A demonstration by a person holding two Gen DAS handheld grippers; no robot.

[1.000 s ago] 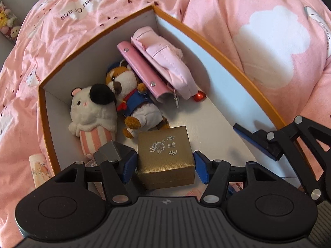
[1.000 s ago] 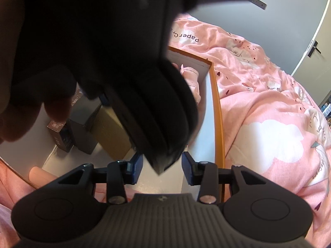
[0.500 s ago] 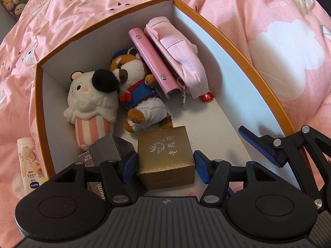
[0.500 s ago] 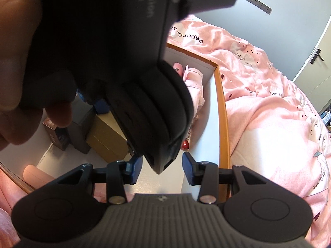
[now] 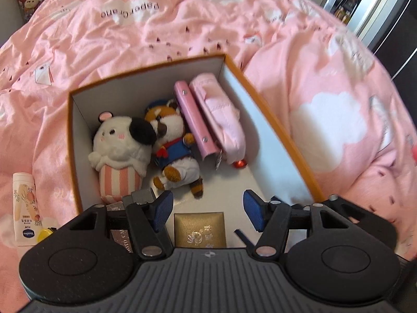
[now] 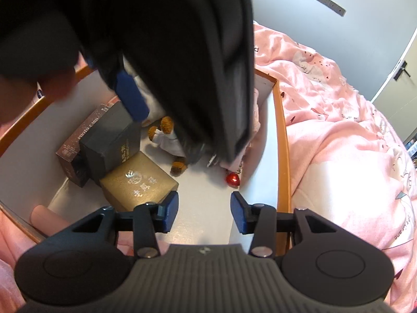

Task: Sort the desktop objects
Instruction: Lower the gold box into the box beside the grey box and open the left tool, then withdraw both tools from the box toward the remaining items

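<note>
Orange-rimmed box (image 5: 273,127), white inside, sits on the pink bedding (image 5: 130,39) w/ our sorted stuff in it. Gold box (image 5: 199,229) rests on the box floor near the front, just beside a black box (image 6: 109,140) and a brown photo-card box (image 6: 78,138) on its left in the right wrist view. Further back lie a white plush (image 5: 120,151) w/ striped base, a fox plush (image 5: 174,151) in blue touching it, then a pink case (image 5: 194,122) and a pink pouch (image 5: 221,120) along the right wall; a red heart charm (image 6: 232,179) lies by the pouch end.

Our left gripper (image 5: 207,208) hangs above the gold box, fingers wide apart, nothing between them; the gold box is below and clear of the pads. Our right gripper (image 6: 204,215) is over the box floor near the right wall, jaws opening, nothing between them. Left gripper's black body fills the top of the right wrist view.

Outside the box, on the bedding at left, lie a lotion tube (image 5: 24,208) and sth small and yellow (image 5: 45,233) just beside it.
</note>
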